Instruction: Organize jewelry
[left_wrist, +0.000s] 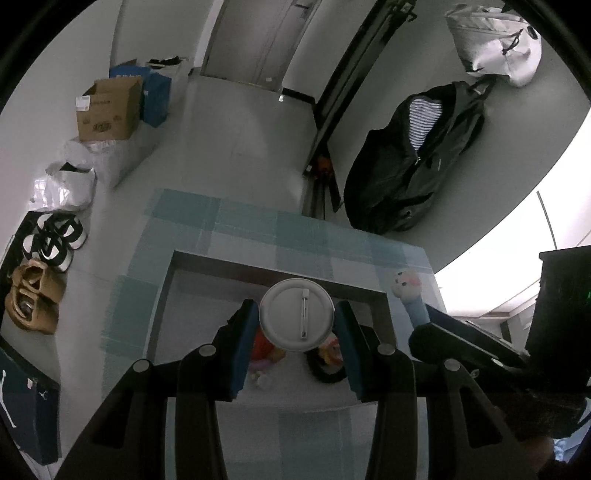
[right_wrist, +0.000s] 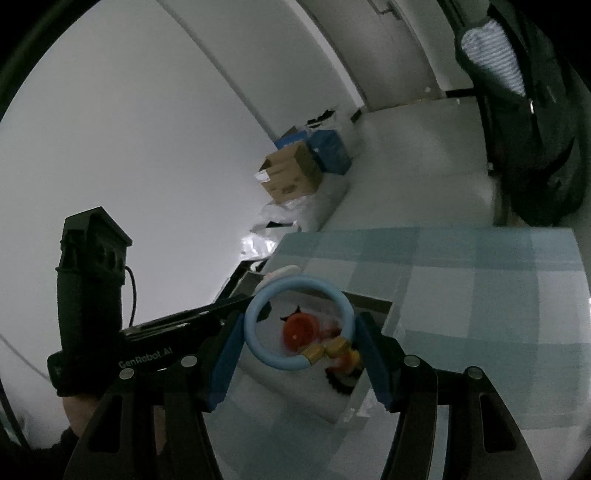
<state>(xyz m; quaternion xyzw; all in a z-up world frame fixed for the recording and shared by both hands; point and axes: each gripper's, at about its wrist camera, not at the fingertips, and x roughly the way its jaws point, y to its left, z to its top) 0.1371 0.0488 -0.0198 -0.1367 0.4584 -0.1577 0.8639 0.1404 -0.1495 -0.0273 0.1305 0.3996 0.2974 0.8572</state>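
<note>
My left gripper (left_wrist: 295, 314) is shut on a round white pin badge (left_wrist: 295, 321), its back and clasp pin facing me. It hangs above a shallow tray with a dark rim (left_wrist: 258, 264) and a white floor. An orange figure (left_wrist: 264, 347) and other small trinkets lie in the tray. My right gripper (right_wrist: 299, 325) is shut on a light-blue ring bracelet (right_wrist: 251, 339) with a yellow clasp, held over the same tray (right_wrist: 369, 299) and the orange figure (right_wrist: 299, 330). In the left wrist view the bracelet (left_wrist: 417, 314) shows edge-on, topped by a white doll-face charm (left_wrist: 404, 282).
The tray sits on a table with a blue-checked cloth (left_wrist: 240, 221), near the table's far edge. On the floor beyond are a cardboard box (left_wrist: 110, 110), shoes (left_wrist: 51, 240) and plastic bags. A black jacket (left_wrist: 413, 158) and a white bag (left_wrist: 495, 40) hang on the wall.
</note>
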